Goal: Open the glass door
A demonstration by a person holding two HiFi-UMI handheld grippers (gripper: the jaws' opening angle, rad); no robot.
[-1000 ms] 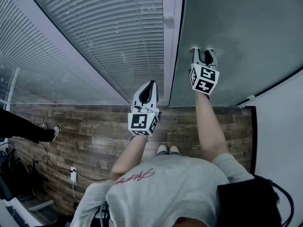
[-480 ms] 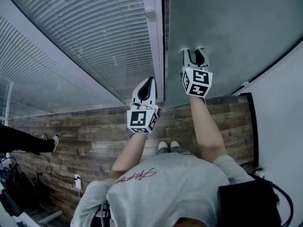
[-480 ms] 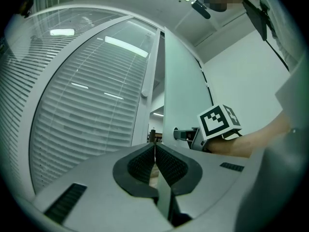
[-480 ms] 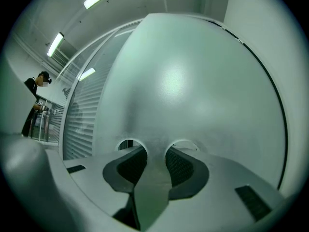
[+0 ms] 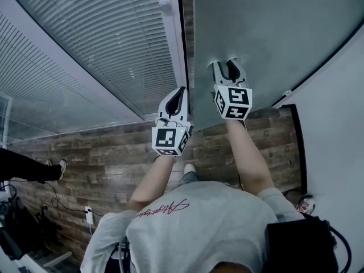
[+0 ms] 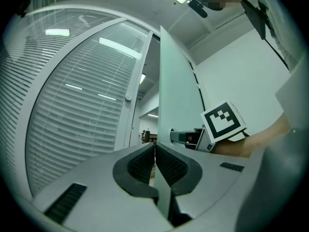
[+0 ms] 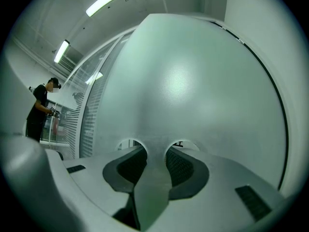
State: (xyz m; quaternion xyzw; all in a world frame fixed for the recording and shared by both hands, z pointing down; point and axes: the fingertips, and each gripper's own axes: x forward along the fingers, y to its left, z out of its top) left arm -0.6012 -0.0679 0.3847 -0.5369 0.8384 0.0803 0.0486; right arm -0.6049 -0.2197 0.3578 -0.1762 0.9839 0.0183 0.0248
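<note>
Two grippers reach forward at the frame's centre. The left gripper has its fingers pressed together on nothing, beside the door's edge. The right gripper, fingers narrowly parted, sets its tips against the frosted glass door filling the upper right. Beyond, a dark gap, then blinds.

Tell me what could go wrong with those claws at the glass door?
The open right claw seems to press its tips on the smooth glass door, so it might slip. The shut left claw sits by the gap between the door's edge and the white frame; if the door swung back, it could get pinched.
</note>
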